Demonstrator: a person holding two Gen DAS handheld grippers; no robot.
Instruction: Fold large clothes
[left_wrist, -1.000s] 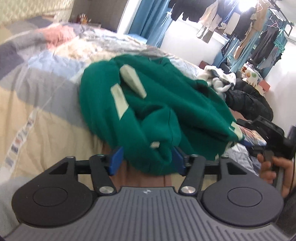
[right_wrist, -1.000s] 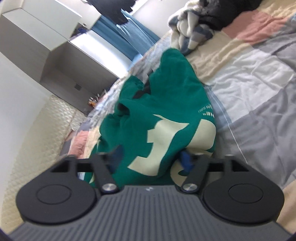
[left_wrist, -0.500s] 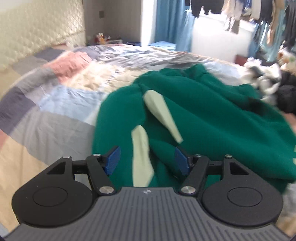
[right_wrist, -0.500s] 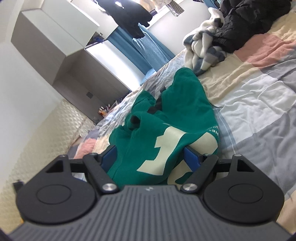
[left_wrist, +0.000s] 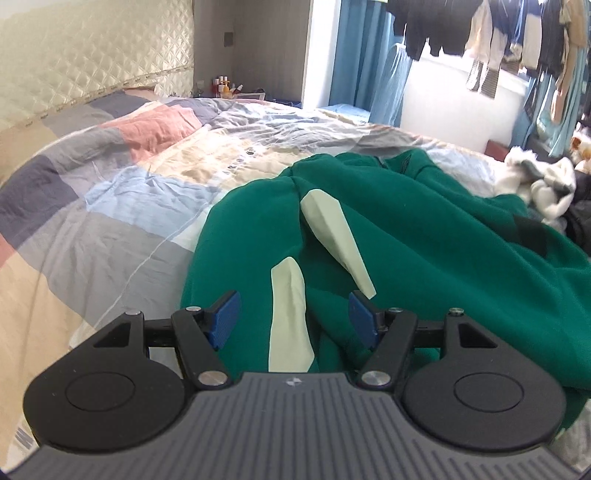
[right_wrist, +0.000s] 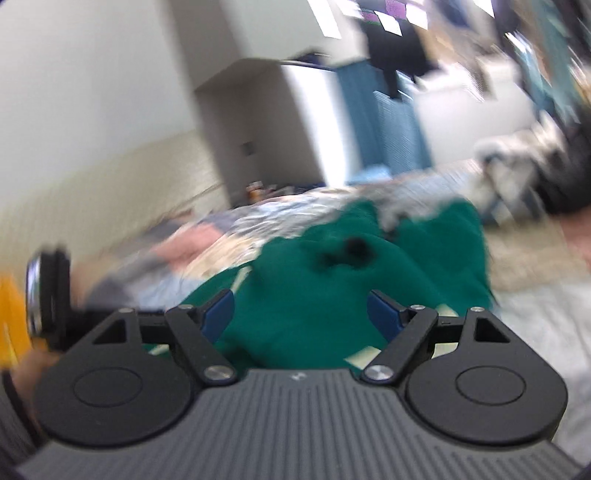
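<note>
Two views reach me, and only the left wrist one is sharp. It shows my left gripper (left_wrist: 291, 315) low over a green sweatshirt (left_wrist: 424, 251) that lies crumpled on a patchwork quilt (left_wrist: 122, 206); its blue fingers (left_wrist: 223, 318) are spread wide, with green cloth and a pale stripe between them but nothing pinched. That view also shows a quilted headboard (left_wrist: 92, 55), small bottles (left_wrist: 223, 84) on a far surface, blue curtains (left_wrist: 369, 59), hanging clothes (left_wrist: 491, 40) by the window and a white bundle (left_wrist: 543, 184) at the quilt's far right.

From the right wrist everything is smeared by motion blur. I can still make out my right gripper (right_wrist: 303, 314) with its fingers (right_wrist: 384, 316) apart, level above the same green sweatshirt (right_wrist: 325, 295), holding nothing. This view alone catches a round black device (right_wrist: 44, 295) at the left edge, just above a hand (right_wrist: 33, 365); I cannot tell what the device is.
</note>
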